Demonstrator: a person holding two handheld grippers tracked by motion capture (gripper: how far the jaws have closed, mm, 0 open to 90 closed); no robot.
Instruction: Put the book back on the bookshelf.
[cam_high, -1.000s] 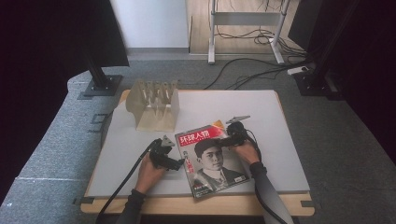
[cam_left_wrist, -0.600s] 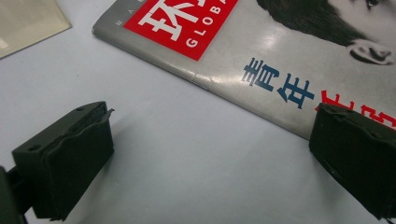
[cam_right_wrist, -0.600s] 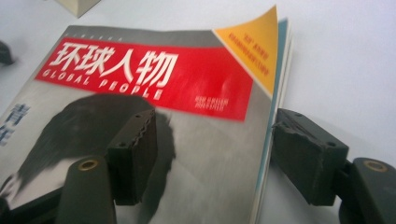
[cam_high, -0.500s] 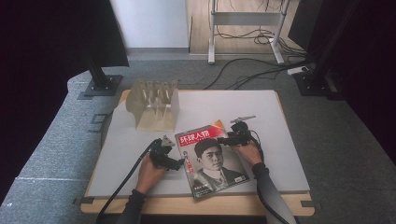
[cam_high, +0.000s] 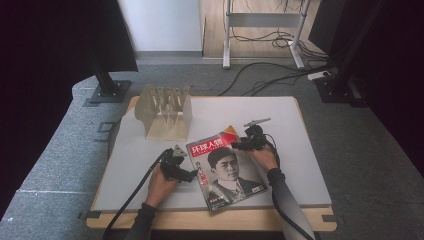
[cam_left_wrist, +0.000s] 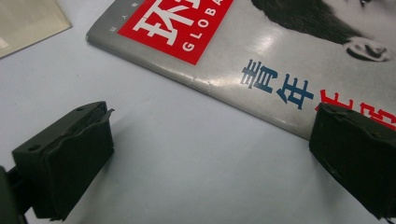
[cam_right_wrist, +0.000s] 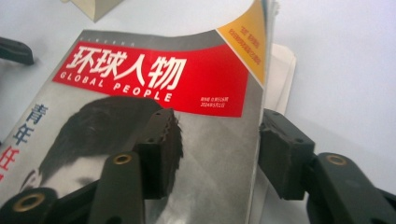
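A: What is the biggest thing on view?

B: The table, with a pale grey top. It is wide, and the floor around it is grey carpet.

A: And on the table?

B: A magazine lies near the front edge, a little right of the middle. It is turned so the spine looks to the left. The cover has a red title band and a black and white portrait. The far right corner of the cover curls up from the pages below; the right gripper view shows this well.

A: Something more?

B: Yes, a beige rack with upright dividers stands at the far left part of the table, apart from the magazine.

A: Where are the grippers?

B: The left gripper is just beside the spine. Its jaws are wide apart and hold nothing; one is over the bare table, and the other is at the edge of the cover. If it touches, I cannot tell.

A: And the other one?

B: The right gripper is at the far right edge of the magazine. Its jaws are parted, one over the cover and one outside the edge, so the edge is between them, not pinched.
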